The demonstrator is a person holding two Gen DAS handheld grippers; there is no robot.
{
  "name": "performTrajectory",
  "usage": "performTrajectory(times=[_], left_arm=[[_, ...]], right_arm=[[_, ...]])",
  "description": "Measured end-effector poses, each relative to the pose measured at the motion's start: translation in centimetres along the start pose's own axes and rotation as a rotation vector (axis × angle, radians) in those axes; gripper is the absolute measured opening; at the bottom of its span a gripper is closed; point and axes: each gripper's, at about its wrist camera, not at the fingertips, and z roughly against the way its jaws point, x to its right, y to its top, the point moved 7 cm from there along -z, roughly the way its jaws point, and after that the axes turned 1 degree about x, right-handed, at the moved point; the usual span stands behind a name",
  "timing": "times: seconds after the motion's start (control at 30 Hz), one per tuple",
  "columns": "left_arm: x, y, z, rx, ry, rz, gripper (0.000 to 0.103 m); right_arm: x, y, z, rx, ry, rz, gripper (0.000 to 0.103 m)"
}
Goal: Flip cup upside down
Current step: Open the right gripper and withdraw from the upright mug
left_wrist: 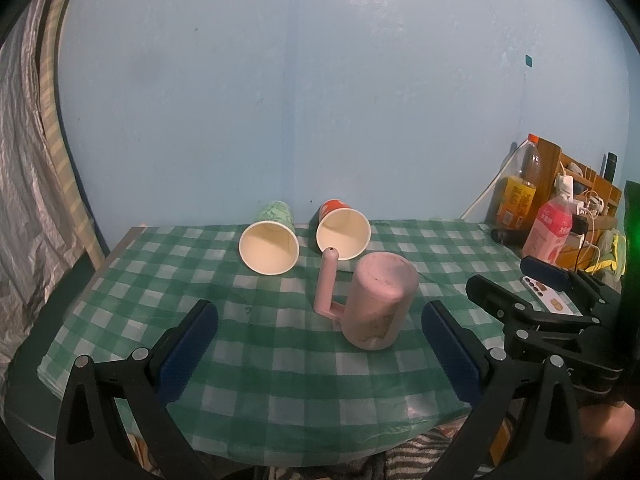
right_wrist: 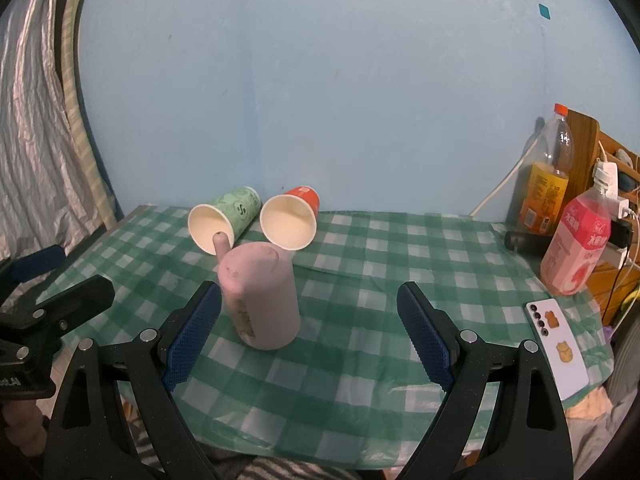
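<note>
- My left gripper (left_wrist: 320,354) and right gripper (right_wrist: 310,336) both hang spread apart, grasping nothing.
- The pink plastic mug with a long handle (left_wrist: 378,300) stands mouth-down on the green checked tablecloth (left_wrist: 280,380), ahead between my left fingers and just beside my right gripper's left finger.
- I judge the flip finished for it.
- A green paper cup (left_wrist: 270,246) and an orange paper cup (left_wrist: 343,236) lie on their sides beyond; next would be closing around one.
</note>
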Motion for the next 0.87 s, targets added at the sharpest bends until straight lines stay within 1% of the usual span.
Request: performTrajectory(times=[0.27,0.43,0.87], left_arm=[[0.10,-0.29,-0.29,-0.011,0.002,-0.005,0.103],[-0.26,-0.29,-0.44,-0.016,0.003,0.010,0.103],[-0.43,-0.23,-0.46,-0.017,0.001,0.016,0.103]], right_arm=[[-0.14,-0.13,-0.07,-0.003,0.002,0.000,0.088],[-0.38,-0.34,-0.16,-0.006,0.004,0.005,0.088],[-0.50,-0.51,-0.37,-0.009,0.005,0.006,0.088]])
